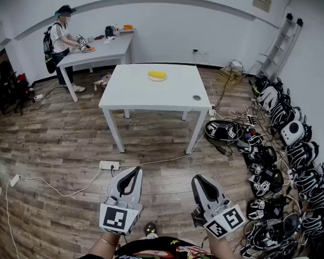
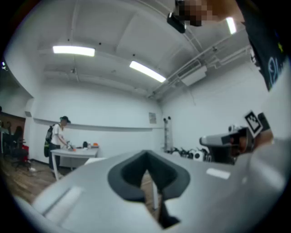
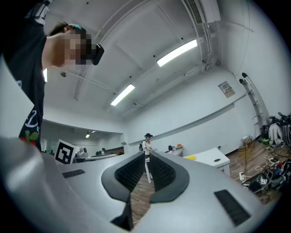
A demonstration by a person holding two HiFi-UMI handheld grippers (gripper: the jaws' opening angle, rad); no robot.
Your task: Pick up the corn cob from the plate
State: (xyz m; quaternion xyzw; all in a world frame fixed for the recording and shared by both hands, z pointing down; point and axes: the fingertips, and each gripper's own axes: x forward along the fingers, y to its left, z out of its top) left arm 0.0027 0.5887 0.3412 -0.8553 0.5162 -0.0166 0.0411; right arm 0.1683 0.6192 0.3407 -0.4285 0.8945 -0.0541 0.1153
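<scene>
- Yellow corn cob (image 1: 157, 74) lies on its small pale round plate (image 1: 150, 77), on the white rectangular counter (image 1: 142, 93) across the room. It's well apart from me and untouched.
- Small dark round item (image 1: 196, 98) sits near the counter's front right corner; can't tell what it is.
- Left tongs (image 1: 133, 171): tips together, nothing btwn them, held low over the brown wood-plank floor (image 1: 69, 143).
- Right tongs (image 1: 199, 179): fully closed too and empty. Its own view shows the cob only as a yellow speck on the counter, far off.
- Progress, my read: basically zero. No approach, no reach, no grip yet.
- Left to do: walk to the counter, open one set of tongs, bring it round the cob, close on it, lift it clear w/o dragging the plate.
</scene>
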